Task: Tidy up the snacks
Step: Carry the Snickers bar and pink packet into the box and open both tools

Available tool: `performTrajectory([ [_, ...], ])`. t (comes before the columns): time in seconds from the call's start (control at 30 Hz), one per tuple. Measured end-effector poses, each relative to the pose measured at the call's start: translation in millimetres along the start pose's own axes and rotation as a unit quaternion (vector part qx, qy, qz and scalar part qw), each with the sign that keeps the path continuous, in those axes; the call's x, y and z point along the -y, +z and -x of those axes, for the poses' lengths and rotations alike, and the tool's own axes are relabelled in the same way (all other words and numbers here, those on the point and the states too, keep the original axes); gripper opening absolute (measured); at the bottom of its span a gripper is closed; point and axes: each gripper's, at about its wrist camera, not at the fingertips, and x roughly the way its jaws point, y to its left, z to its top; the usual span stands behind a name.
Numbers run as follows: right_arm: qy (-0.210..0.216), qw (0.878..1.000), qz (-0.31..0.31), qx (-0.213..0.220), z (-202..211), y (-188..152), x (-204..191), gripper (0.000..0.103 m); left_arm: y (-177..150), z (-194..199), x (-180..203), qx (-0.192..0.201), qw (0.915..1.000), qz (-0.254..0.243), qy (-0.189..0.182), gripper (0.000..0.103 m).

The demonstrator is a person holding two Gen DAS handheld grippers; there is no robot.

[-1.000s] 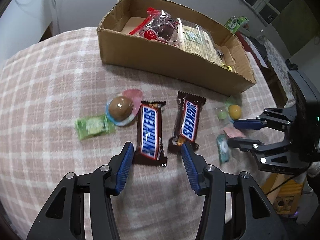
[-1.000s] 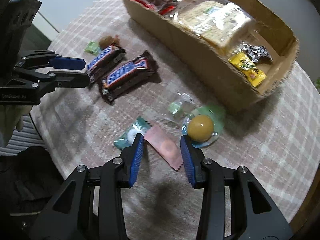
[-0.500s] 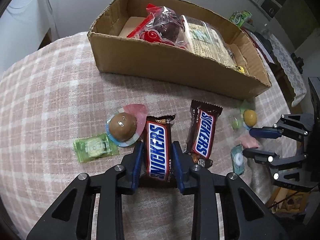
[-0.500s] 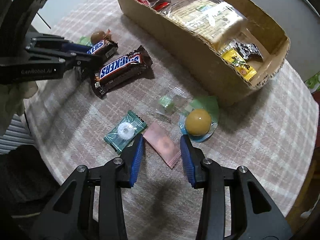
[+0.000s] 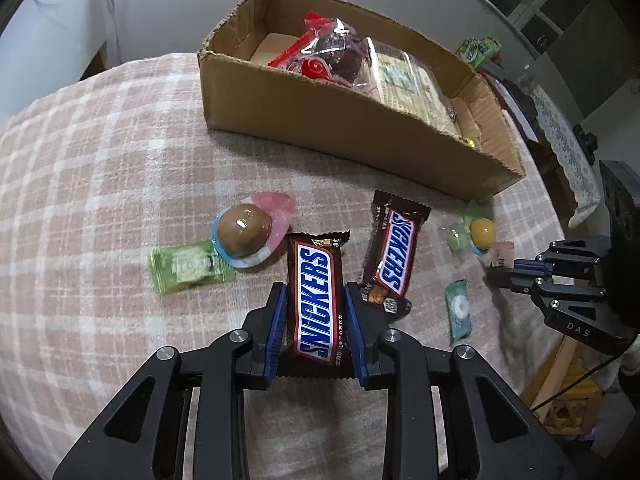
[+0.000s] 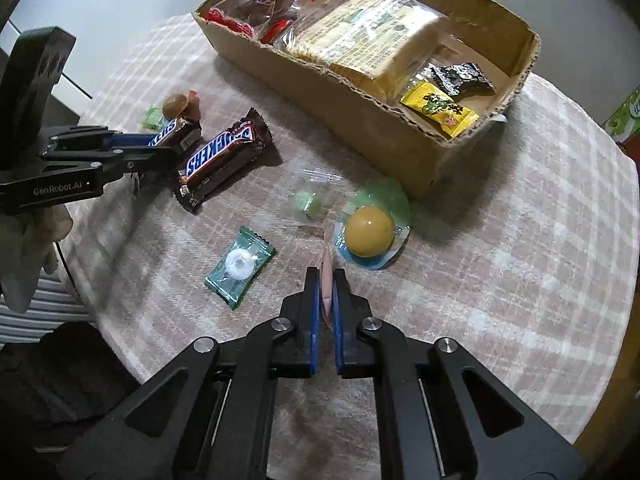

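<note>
The left gripper (image 5: 316, 320) clamps a glossy Snickers bar (image 5: 318, 300) above the plaid tablecloth (image 5: 100, 160); the right gripper (image 6: 326, 300) pinches a thin pink packet (image 6: 327, 276), apparently edge-on. The cardboard box (image 6: 360, 120) holds several crinkly packets; a second bar (image 6: 224, 156), a mint (image 6: 240, 266) and round candies (image 6: 368, 230) remain outside.
</note>
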Motion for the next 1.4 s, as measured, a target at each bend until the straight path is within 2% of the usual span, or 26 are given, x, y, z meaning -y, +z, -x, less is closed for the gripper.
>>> performTrajectory([
  [0.37,0.023,0.999,-0.027,0.031,34,-11,11,0.005,-7,31,-9,0.025,0.9994,0.01,-0.02,0.027],
  [0.53,0.022,0.998,-0.032,0.054,52,-8,10,0.005,2,51,-8,0.048,0.9986,0.005,-0.023,0.027],
  [0.77,0.01,0.994,-0.049,0.095,73,24,3,0.005,27,74,-1,0.085,0.9961,-0.009,-0.019,0.027],
  [0.9,-0.012,0.993,-0.053,0.109,87,43,7,0.005,44,77,6,0.099,0.9948,-0.018,-0.015,0.027],
  [1.2,-0.042,0.99,-0.055,0.121,94,73,10,0.005,77,65,24,0.104,0.9937,-0.041,-0.006,0.027],
  [1.4,-0.047,0.989,-0.065,0.123,90,85,15,0.006,90,56,32,0.1,0.9938,-0.049,-0.004,0.027],
])
